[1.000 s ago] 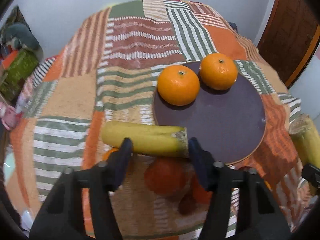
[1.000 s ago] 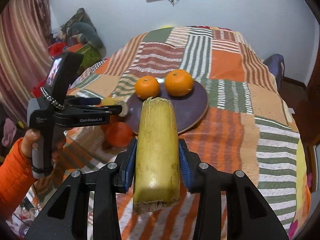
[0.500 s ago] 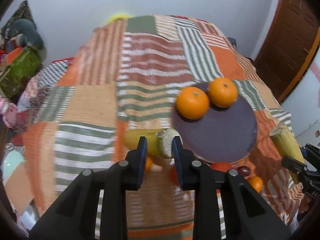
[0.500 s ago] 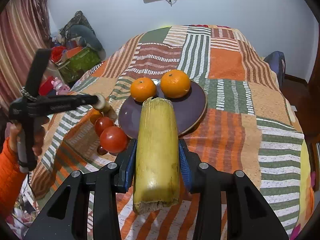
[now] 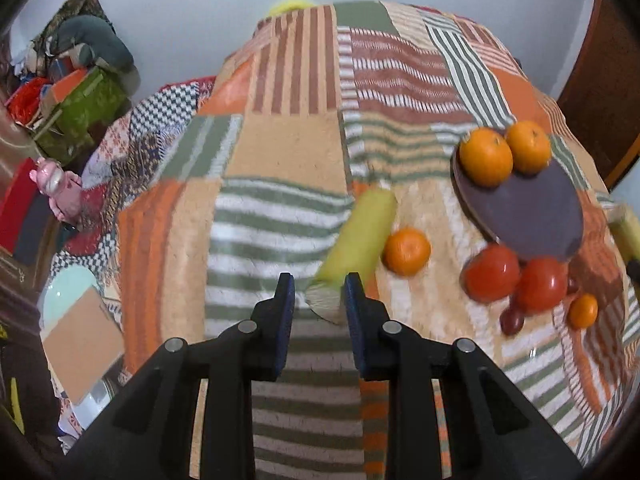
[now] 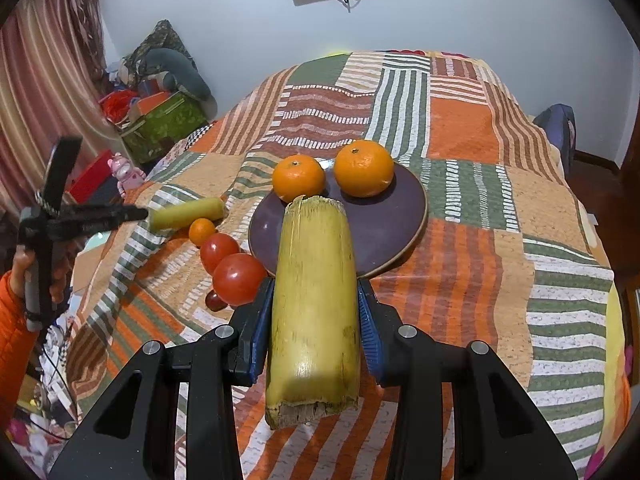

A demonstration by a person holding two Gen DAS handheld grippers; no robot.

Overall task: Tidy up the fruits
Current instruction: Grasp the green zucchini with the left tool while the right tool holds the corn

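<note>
My left gripper (image 5: 316, 292) is shut on the cut end of a yellow-green stalk piece (image 5: 356, 236) and holds it left of the dark round plate (image 5: 532, 212); it also shows in the right wrist view (image 6: 186, 213). My right gripper (image 6: 316, 312) is shut on a thicker yellow stalk piece (image 6: 314, 308), held in front of the plate (image 6: 380, 224). Two oranges (image 6: 298, 177) (image 6: 363, 167) sit on the plate's far side. Two tomatoes (image 6: 238, 278) (image 6: 219, 250), a small orange (image 6: 202, 231) and a small dark red fruit (image 6: 215, 301) lie on the quilt left of the plate.
The patchwork quilt (image 6: 460, 128) covers the whole surface and drops off at its edges. Boxes, bags and a pink toy (image 6: 124, 172) stand on the floor at the left. A second small orange (image 5: 583, 311) lies near the tomatoes.
My left gripper has lifted the thin stalk piece and carried it left, away from the plate, uncovering the tomatoes and small orange. My right gripper holds still with its stalk piece.
</note>
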